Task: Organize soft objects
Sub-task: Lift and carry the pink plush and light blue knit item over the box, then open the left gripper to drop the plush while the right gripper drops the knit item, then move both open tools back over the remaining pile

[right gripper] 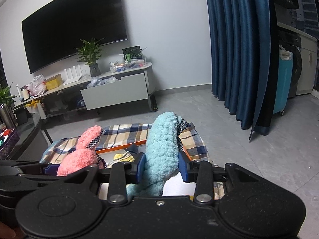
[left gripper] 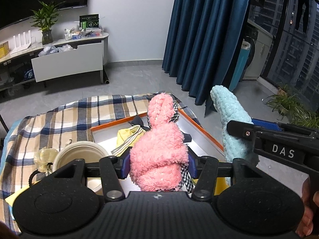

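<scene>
My left gripper (left gripper: 159, 164) is shut on a fluffy pink plush piece (left gripper: 159, 139) with checked trim, held upright above an orange-rimmed white box (left gripper: 201, 127). My right gripper (right gripper: 162, 166) is shut on a fluffy light-blue plush piece (right gripper: 161, 145), also upright over the box. The blue piece shows at the right of the left wrist view (left gripper: 231, 115); the pink one shows at the left of the right wrist view (right gripper: 83, 153). Yellow and striped cloths (left gripper: 129, 135) lie inside the box.
The box sits on a plaid-covered surface (left gripper: 59, 123). A stack of paper bowls (left gripper: 79, 153) and a cream bow (left gripper: 42, 159) lie left of it. A TV stand (right gripper: 111, 91), blue curtains (right gripper: 239, 49) and potted plants (left gripper: 289, 103) stand beyond on grey floor.
</scene>
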Action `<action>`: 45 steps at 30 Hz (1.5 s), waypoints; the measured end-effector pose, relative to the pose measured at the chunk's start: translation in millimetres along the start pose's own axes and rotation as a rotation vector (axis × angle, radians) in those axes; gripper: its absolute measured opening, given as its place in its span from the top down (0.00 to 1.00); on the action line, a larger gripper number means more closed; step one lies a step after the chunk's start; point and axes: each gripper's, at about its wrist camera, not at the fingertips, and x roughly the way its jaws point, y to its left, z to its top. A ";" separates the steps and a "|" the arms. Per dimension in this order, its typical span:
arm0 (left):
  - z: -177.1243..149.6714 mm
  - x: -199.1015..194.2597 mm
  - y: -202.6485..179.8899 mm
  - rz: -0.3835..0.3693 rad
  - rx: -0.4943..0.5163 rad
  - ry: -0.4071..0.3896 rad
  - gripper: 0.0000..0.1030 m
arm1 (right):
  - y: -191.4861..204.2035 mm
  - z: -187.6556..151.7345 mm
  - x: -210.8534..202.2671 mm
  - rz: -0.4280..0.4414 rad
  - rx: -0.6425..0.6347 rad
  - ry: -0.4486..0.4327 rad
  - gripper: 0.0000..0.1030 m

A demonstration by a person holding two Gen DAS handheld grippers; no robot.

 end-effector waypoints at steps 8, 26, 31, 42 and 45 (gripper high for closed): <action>11.9 17.2 -1.5 0.002 0.002 0.033 0.47 | -7.2 4.6 20.0 -0.005 0.012 0.025 0.57; 27.4 32.9 4.6 -0.029 -0.026 0.050 0.25 | -21.5 17.6 50.6 0.000 0.071 0.027 0.35; 27.7 14.2 9.3 -0.011 -0.023 0.015 0.19 | -14.0 17.3 35.2 0.007 0.064 0.003 0.35; 26.0 -37.2 40.4 0.117 -0.035 -0.067 0.12 | 30.5 26.0 -2.6 0.043 0.021 -0.065 0.26; 22.5 -46.1 52.5 0.145 -0.051 -0.074 0.12 | 49.8 24.3 -2.9 0.070 0.005 -0.059 0.26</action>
